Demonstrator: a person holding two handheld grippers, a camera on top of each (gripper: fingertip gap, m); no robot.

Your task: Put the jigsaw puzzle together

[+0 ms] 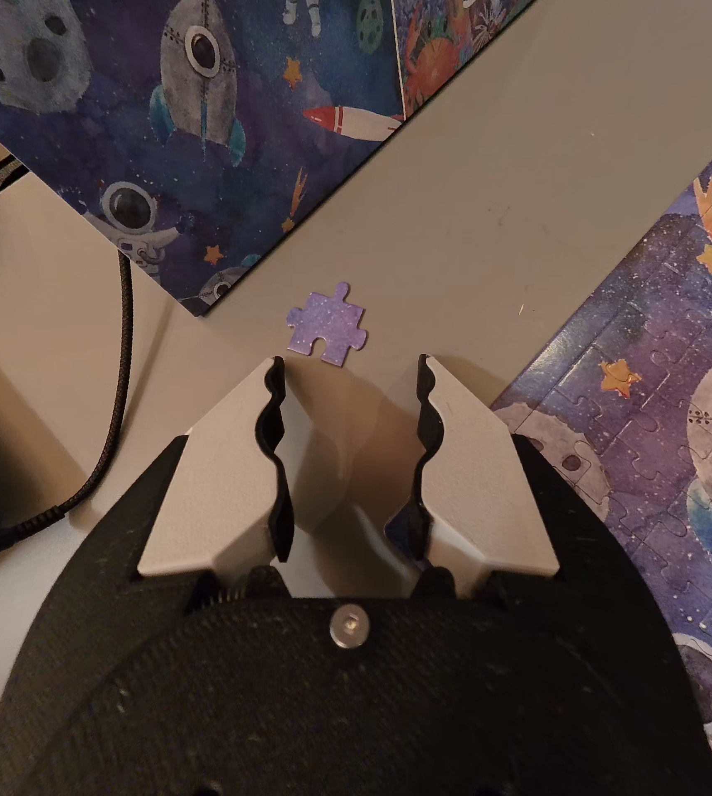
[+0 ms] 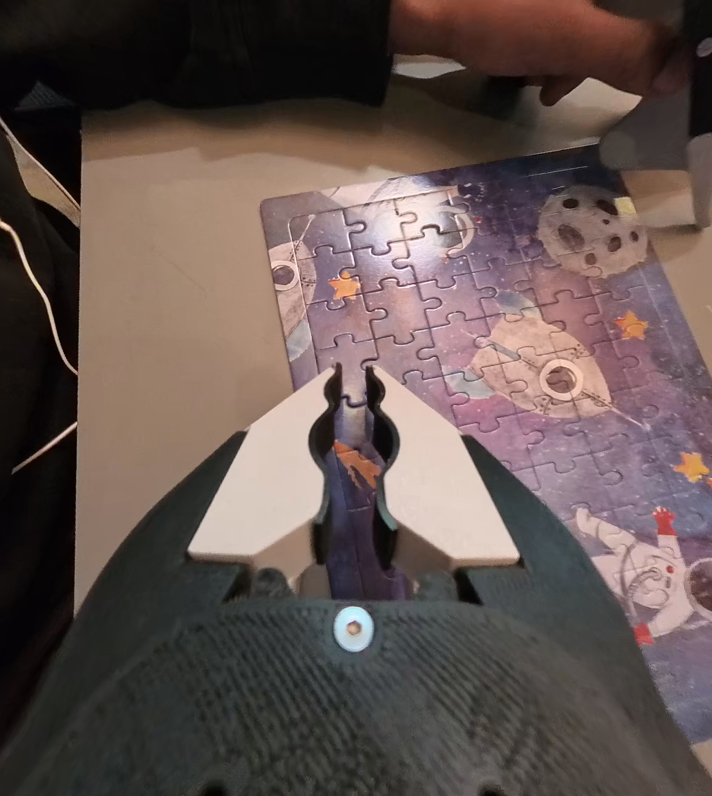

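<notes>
A loose purple starry puzzle piece (image 1: pixel 328 327) lies flat on the grey table, just ahead of my left gripper (image 1: pixel 349 359), which is open and empty. The assembled space puzzle (image 1: pixel 647 430) lies to its right and also fills the right wrist view (image 2: pixel 518 366). My right gripper (image 2: pixel 354 369) hovers over the puzzle's near left edge. Its jaws are almost together with a narrow gap and nothing between them. The left gripper's white finger (image 2: pixel 711 172) shows blurred at the top right of that view, held by a hand (image 2: pixel 561 56).
A space-picture puzzle box (image 1: pixel 173 129) lies at the far left, close behind the loose piece. A braided black cable (image 1: pixel 119 387) runs along the left. A person's black sleeve (image 2: pixel 173 51) and a white earphone cable (image 2: pixel 44 301) are at the table edge. Across from one pair of fingers to the other is roughly 25 centimetres. About 9 centimetres separates my left fingertips from the assembled space puzzle (image 1: pixel 647 430). My right wrist view (image 2: pixel 586 316) looks at it from another angle.
</notes>
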